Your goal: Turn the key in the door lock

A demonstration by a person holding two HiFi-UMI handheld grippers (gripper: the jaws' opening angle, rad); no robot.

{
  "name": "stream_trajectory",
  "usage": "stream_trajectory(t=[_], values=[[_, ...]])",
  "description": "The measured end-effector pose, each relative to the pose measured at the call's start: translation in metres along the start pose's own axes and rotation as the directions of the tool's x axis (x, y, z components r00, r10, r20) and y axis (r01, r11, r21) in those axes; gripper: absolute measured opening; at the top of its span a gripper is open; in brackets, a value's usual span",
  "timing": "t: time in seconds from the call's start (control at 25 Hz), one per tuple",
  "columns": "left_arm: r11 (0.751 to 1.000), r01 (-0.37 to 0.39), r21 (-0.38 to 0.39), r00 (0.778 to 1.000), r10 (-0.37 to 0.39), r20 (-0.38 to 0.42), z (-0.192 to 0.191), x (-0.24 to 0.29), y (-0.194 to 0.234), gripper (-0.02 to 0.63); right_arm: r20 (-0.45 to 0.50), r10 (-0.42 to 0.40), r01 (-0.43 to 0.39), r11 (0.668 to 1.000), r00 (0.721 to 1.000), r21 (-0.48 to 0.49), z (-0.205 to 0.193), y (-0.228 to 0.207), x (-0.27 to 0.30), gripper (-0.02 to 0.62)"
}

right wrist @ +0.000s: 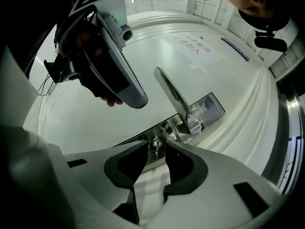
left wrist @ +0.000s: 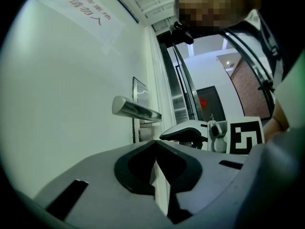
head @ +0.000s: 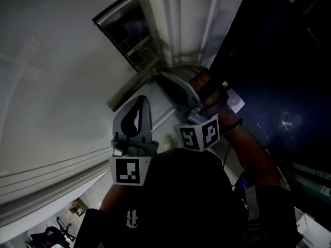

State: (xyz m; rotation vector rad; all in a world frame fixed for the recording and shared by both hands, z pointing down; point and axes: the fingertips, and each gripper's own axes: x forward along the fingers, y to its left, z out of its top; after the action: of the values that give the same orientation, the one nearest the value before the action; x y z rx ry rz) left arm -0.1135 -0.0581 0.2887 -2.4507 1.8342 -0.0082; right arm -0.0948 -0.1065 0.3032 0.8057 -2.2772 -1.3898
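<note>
A small metal key (right wrist: pixel 155 146) sticks out of the steel lock plate (right wrist: pixel 143 137) on the white door, below the lever handle (right wrist: pixel 174 97). My right gripper (right wrist: pixel 153 149) is open, its tips just short of the key on either side; nothing is gripped. From the head view, the right gripper (head: pixel 159 76) points at the lock plate (head: pixel 129 89). My left gripper (left wrist: pixel 155 143) is shut on nothing and hangs off the door below the handle (left wrist: pixel 136 109). It also shows in the head view as the left gripper (head: pixel 138 102) and in the right gripper view as the left gripper (right wrist: pixel 114 75).
The door's edge and frame mouldings (head: pixel 176 25) run beside the lock. Red print (left wrist: pixel 83 6) sits high on the door face. A dark opening (head: pixel 279 61) lies to the right of the frame. The person's arm (head: pixel 248 143) holds the right gripper.
</note>
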Motion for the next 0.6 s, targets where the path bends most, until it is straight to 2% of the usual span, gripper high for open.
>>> stream_trajectory(t=[0.16,0.52,0.6], values=[[1.000,-0.012,-0.004,1.000,0.012,0.002,0.001,0.002,0.002,0.006,0.002,-0.002,0.002,0.999,1.000,-0.049,0.001,0.003,0.007,0.106],[1.000,-0.019,0.003,1.000,0.019,-0.002,0.001,-0.003,0.004,0.006,-0.038,-0.052,0.049,0.995,0.998,-0.082,-0.005,0.000,0.018,0.103],[1.000,-0.019,0.002,1.000,0.019,-0.004,0.000,-0.003,0.004,0.006,-0.040,-0.064,0.059,0.993,0.997,-0.097,-0.005,-0.001,0.020,0.079]])
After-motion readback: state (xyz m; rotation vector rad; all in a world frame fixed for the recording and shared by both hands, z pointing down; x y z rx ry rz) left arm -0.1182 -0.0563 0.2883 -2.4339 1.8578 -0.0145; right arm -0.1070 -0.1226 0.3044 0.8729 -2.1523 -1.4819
